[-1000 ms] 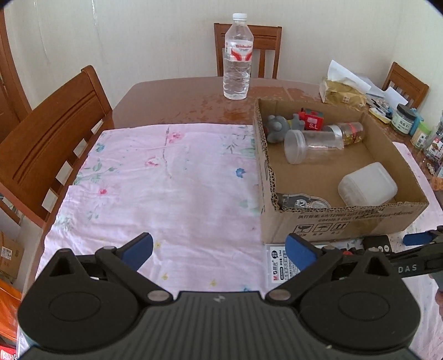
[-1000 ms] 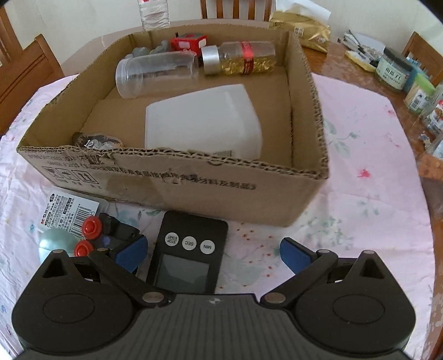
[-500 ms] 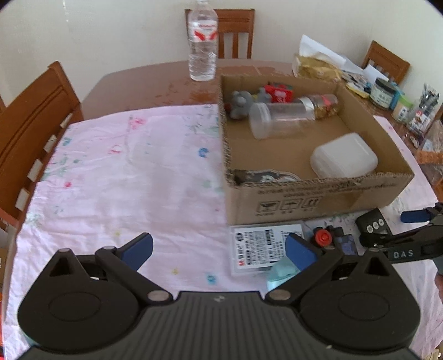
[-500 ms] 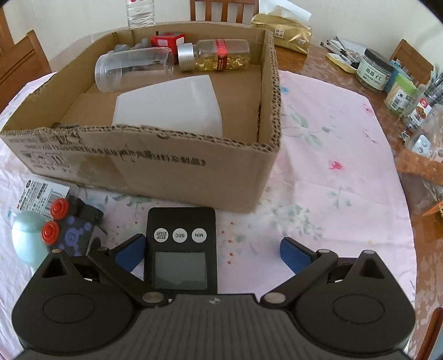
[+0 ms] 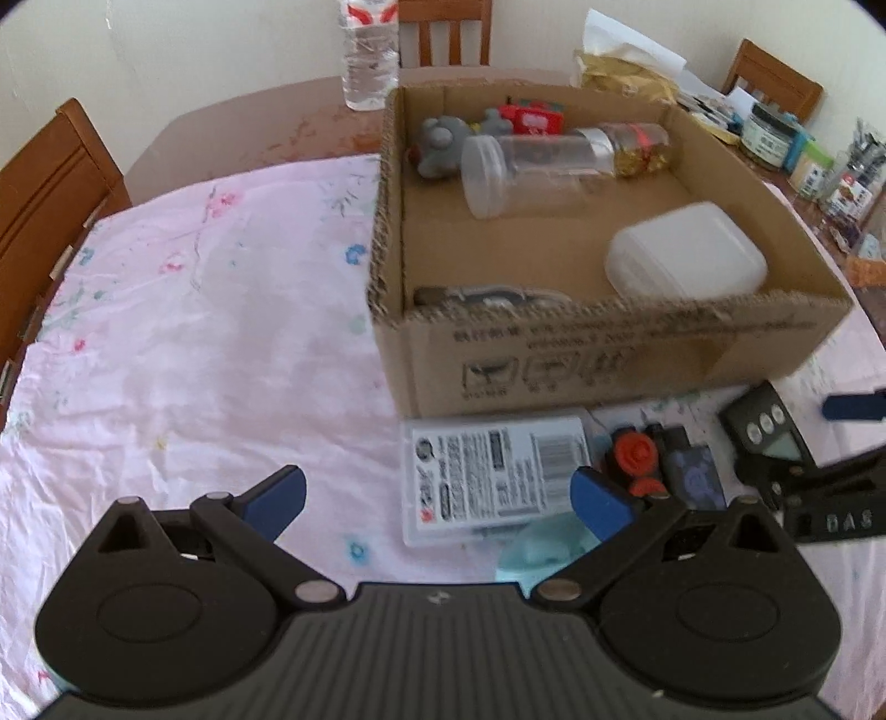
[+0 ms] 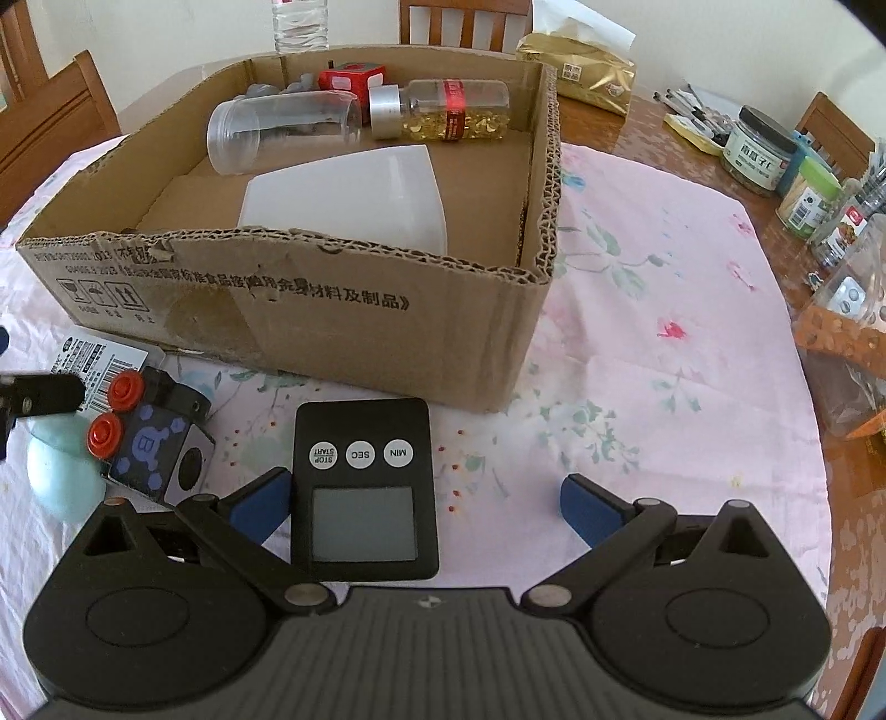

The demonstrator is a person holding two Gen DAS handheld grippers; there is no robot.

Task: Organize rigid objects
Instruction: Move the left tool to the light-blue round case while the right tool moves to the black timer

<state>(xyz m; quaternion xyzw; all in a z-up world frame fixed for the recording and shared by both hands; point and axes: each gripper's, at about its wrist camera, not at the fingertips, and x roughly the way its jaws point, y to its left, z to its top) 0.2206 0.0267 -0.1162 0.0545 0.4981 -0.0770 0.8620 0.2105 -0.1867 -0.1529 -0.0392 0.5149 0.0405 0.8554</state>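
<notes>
A cardboard box stands on the pink cloth, holding a clear jar, a capsule bottle, a white container, a grey toy and a red box. In front of it lie a black timer, a black cube toy with red knobs, a labelled pack and a pale green object. My right gripper is open, the timer lying between its fingers. My left gripper is open over the pack.
A water bottle stands behind the box. Jars and clutter and a gold bag crowd the right side of the table. Wooden chairs surround it. Bare cloth stretches left of the box.
Both grippers have moved forward and right. The timer now lies further between my right fingers. The pack and cube toy have come closer to my left gripper.
</notes>
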